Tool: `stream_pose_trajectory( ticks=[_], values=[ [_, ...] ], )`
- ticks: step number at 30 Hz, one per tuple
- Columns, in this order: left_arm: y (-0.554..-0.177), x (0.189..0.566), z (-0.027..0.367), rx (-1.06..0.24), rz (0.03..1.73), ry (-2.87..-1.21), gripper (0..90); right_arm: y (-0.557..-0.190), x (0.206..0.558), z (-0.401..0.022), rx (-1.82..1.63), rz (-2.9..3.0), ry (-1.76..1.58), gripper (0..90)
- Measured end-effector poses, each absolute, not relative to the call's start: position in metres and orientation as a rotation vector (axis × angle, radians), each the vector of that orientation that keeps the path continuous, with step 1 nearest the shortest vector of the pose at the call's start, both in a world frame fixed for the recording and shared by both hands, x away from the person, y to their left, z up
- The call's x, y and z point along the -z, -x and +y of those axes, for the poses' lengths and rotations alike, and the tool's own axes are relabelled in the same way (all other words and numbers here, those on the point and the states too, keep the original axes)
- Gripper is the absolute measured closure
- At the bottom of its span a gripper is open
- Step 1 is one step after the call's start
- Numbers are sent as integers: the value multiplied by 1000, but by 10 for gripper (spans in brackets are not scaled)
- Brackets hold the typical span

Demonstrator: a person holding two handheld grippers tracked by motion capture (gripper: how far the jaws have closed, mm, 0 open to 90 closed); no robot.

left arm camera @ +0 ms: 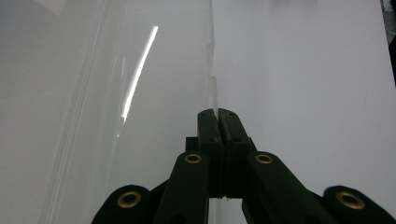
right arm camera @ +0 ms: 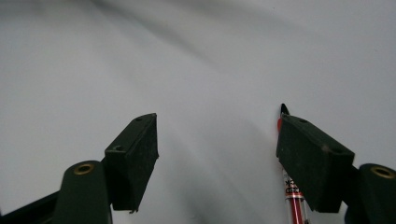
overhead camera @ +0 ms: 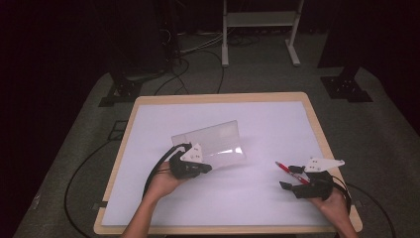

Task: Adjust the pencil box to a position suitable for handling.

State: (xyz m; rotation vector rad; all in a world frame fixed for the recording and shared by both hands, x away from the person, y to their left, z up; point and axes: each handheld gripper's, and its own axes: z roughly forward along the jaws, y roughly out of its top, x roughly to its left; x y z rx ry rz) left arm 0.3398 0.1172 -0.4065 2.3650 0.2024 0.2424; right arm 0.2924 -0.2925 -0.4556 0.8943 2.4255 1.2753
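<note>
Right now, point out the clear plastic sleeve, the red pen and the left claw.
clear plastic sleeve (overhead camera: 213, 136): high view, middle of its sheet.
red pen (overhead camera: 286, 169): high view, its red barrel.
left claw (left arm camera: 218, 114): left gripper view, its tips, pinched on the sleeve's edge.

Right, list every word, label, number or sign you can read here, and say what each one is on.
Nothing can be read for certain.
Red pen: a small white label with dark print beside the right gripper's finger, too small and blurred to read.
Clear plastic sheet, pinched in the left gripper: no print visible.
White table cover: no markings.
</note>
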Motion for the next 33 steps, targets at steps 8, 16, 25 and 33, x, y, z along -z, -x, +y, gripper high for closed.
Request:
stream_pose_trajectory(
  ticks=[8,16,25,33],
  values=[
    [-337,422,107,-190,181,-2392,895,-294,457,-292,-1268,2431,-900,284],
    [-334,433,100,-158,168,-2405,895,-295,458,-292,-1266,2434,-909,284],
    [-337,448,94,-124,166,-2431,895,-296,458,-294,-1264,2431,-916,285],
    [-337,453,92,-102,164,-2434,895,-296,460,-294,-1259,2437,-920,285]
  ],
)
